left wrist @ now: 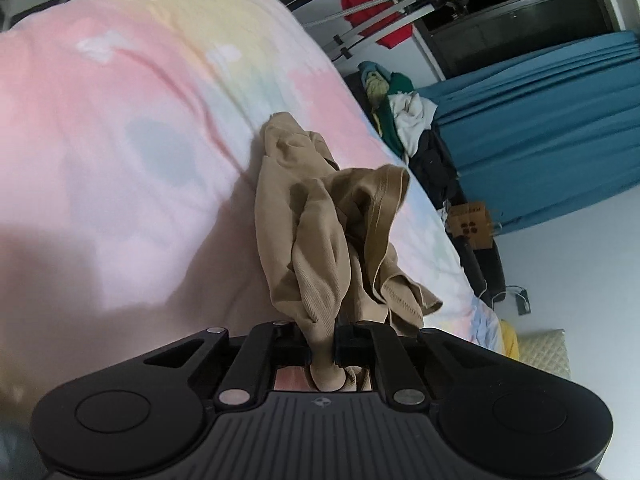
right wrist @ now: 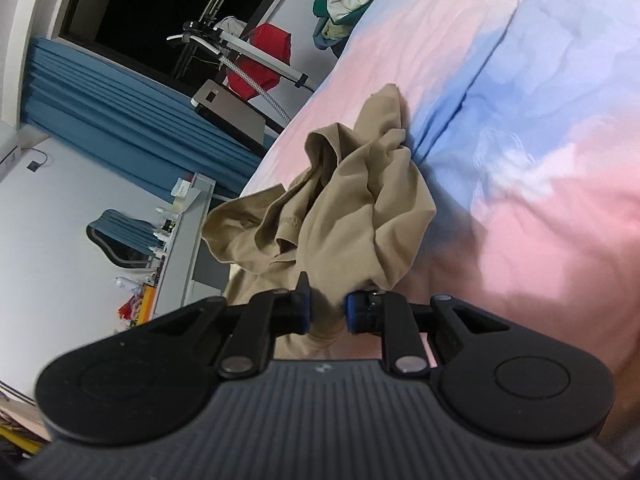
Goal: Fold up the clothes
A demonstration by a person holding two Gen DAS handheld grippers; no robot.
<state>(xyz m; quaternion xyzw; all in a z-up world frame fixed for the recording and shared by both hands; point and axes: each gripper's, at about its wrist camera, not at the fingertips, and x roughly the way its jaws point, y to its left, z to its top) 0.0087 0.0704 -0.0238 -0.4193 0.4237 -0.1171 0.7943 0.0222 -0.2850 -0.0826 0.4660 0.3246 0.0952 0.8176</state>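
The left gripper [left wrist: 322, 344] is clamped on a bunched fold of the tan garment [left wrist: 320, 216], its jaws pinched tight around the cloth. The right gripper [right wrist: 326, 312] also grips the tan garment [right wrist: 344, 208] — fabric fills the narrow gap between its blue-padded fingers [right wrist: 354, 312]. The garment hangs crumpled between the two, its far end trailing onto the pastel bedspread [left wrist: 120, 120] near the bed's edge — beside the blue curtains [left wrist: 540, 120] and a pile of clothes [left wrist: 400, 108].
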